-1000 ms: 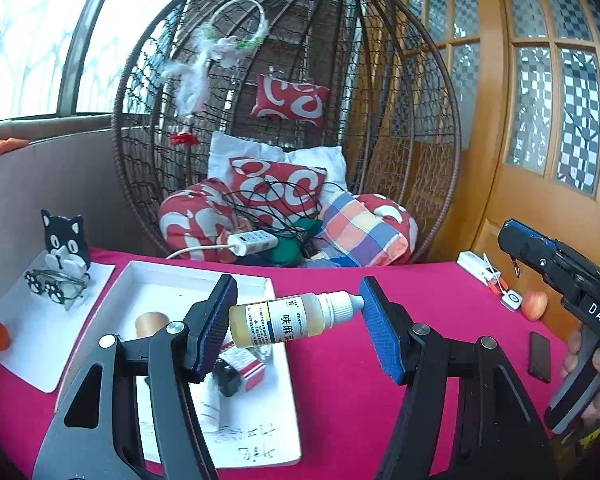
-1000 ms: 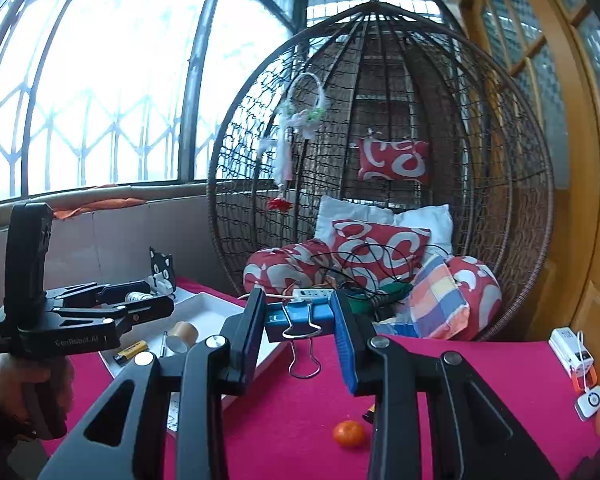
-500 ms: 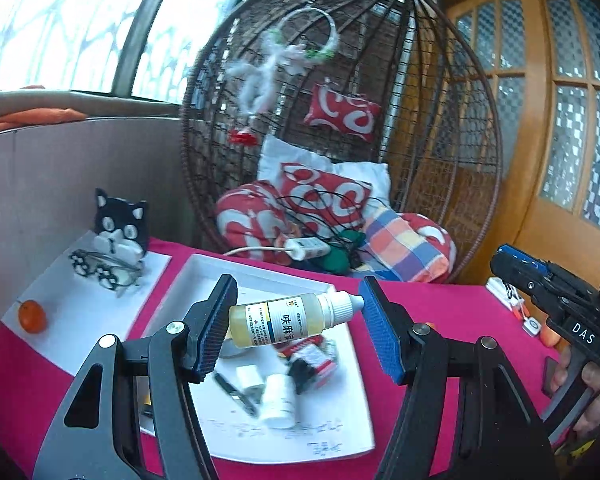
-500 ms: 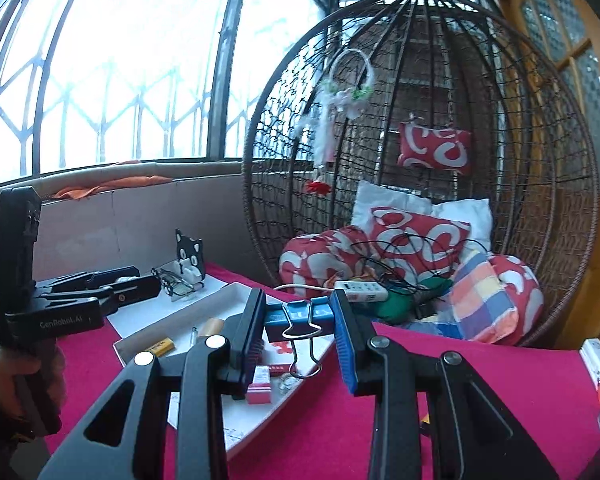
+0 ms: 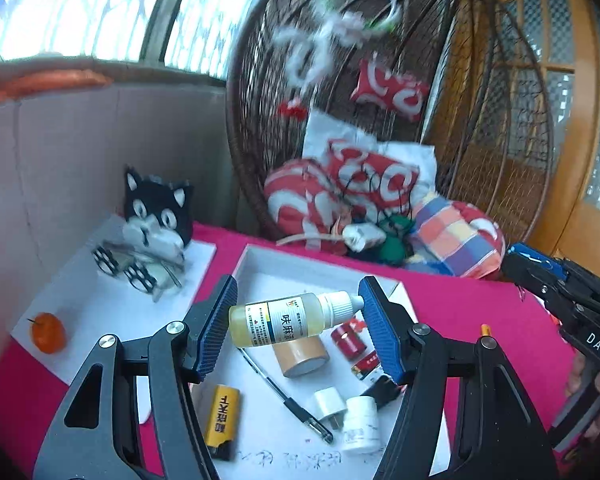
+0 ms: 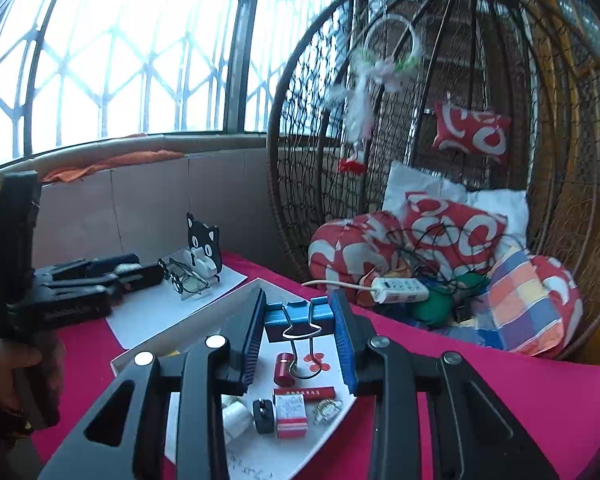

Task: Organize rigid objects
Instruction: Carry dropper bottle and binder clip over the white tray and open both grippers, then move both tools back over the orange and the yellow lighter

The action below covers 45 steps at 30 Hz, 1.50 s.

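Observation:
My left gripper point(image 5: 296, 320) is shut on a small yellow dropper bottle point(image 5: 288, 318) held sideways, cap to the right, above a white tray point(image 5: 276, 268) on the red tablecloth. Inside the tray lie a tape roll point(image 5: 302, 356), a red cylinder point(image 5: 348, 340), a pen point(image 5: 284, 398), a yellow lighter point(image 5: 222, 420) and white plugs. My right gripper point(image 6: 298, 328) is shut on a blue binder clip point(image 6: 299, 318) with its wire handles hanging down, above the same tray point(image 6: 204, 324). Each gripper shows at the edge of the other's view.
A cat-shaped holder with glasses point(image 5: 152, 236) and a small orange fruit point(image 5: 48, 332) rest on a white sheet left of the tray. A wicker hanging chair point(image 5: 380, 140) full of cushions and a power strip stands behind the table. A wall runs along the left.
Both grippers have moved forward and left over the tray, which now lies closer beneath them with more of its contents showing. The bottle and the clip stay gripped.

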Motion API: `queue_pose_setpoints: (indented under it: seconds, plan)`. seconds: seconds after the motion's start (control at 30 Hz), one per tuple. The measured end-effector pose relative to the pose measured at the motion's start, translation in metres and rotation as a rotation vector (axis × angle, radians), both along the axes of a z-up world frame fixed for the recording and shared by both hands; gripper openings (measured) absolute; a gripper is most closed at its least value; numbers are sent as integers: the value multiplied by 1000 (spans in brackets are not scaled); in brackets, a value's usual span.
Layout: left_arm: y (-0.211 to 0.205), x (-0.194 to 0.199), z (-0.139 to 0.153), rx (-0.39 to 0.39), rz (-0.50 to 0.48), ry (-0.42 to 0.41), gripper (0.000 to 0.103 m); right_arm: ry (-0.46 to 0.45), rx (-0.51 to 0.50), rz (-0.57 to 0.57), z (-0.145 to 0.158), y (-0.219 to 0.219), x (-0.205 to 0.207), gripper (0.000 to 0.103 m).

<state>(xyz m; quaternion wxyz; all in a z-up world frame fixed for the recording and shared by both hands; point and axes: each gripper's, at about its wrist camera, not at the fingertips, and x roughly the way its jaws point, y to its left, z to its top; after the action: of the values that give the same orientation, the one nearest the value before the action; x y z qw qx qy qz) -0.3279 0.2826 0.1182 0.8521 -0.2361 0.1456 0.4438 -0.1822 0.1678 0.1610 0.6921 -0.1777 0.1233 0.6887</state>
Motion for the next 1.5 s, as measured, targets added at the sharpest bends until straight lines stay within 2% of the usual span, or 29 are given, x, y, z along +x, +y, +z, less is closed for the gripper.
queue_pose_setpoints:
  seconds: [0.17, 0.4, 0.6, 0.67, 0.7, 0.73, 0.77, 0.8, 0.83, 0.93, 1.17, 1.5]
  plan:
    - [15, 13, -25, -64, -5, 34, 63, 42, -95, -32, -27, 40, 8, 33]
    - [23, 17, -59, -145, -8, 79, 63, 128, -246, -63, -80, 86, 16, 33]
    - [24, 21, -72, -175, -4, 106, 64, 139, -280, -68, -99, 94, 11, 33]
    - [23, 23, -73, -172, -2, 118, 68, 129, -272, -80, -100, 93, 10, 37]
    - [23, 24, -74, -171, 0, 120, 78, 127, -270, -80, -100, 93, 10, 55]
    - [22, 25, -74, -169, 2, 121, 89, 128, -270, -80, -101, 93, 10, 87]
    - [20, 26, -74, -160, 5, 126, 93, 124, -263, -85, -101, 91, 10, 103]
    - [18, 27, -73, -148, 10, 134, 102, 118, -251, -87, -100, 89, 10, 103]
    - [16, 28, -72, -136, 15, 141, 103, 112, -245, -88, -99, 89, 9, 103]
    - [7, 30, -67, -100, 28, 154, 103, 105, -231, -108, -97, 84, 10, 103]
    - [-8, 31, -49, -62, 35, 127, 103, 144, -201, -149, -89, 68, 16, 103]
    - [-32, 54, -24, -2, -25, 124, 103, 198, -142, -234, -74, 29, 51, 103]
